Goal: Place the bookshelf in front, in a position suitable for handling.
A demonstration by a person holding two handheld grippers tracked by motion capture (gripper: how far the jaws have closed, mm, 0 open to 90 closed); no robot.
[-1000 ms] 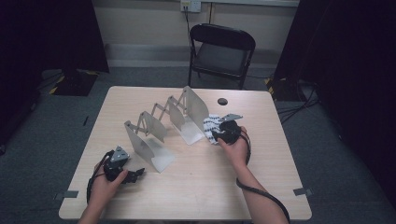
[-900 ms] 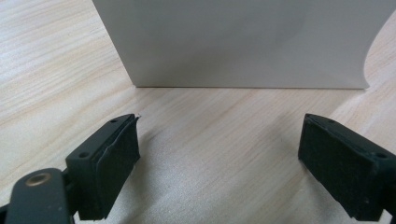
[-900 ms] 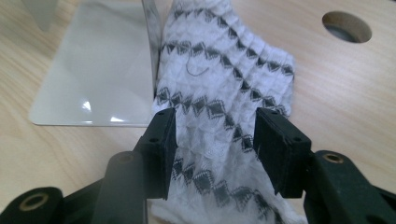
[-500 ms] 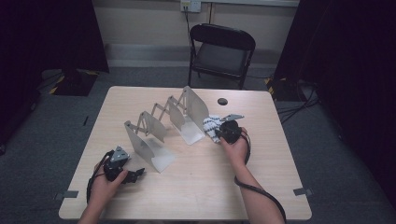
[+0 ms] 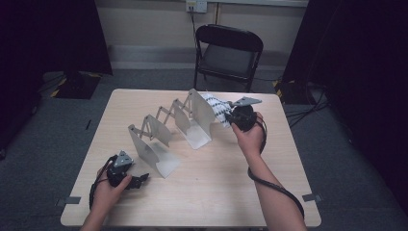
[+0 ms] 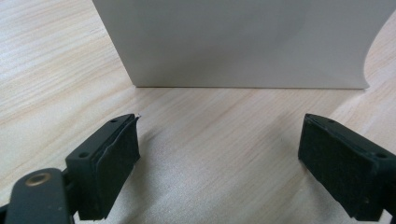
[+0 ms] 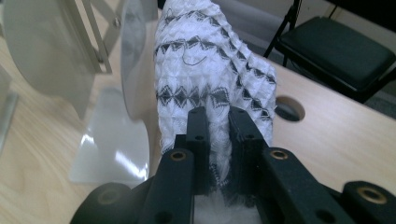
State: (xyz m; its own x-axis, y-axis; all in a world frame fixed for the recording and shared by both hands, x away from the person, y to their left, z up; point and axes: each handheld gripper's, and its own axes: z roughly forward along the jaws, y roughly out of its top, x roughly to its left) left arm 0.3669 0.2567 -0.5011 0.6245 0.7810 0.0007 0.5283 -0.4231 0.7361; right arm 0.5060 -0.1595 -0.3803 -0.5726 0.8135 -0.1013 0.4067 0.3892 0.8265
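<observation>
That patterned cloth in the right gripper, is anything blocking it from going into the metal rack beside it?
Nothing visible does. The right gripper is shut on the black-and-white cloth, lifted off the table right beside the end plate of the folding metal rack. The left gripper rests open near the rack's other end.

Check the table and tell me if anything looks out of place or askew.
Nothing stands out. The folding rack stands upright and stretched out across the table. The right gripper is clamped on the white patterned cloth beside the rack's far panel; the left gripper rests open.
</observation>
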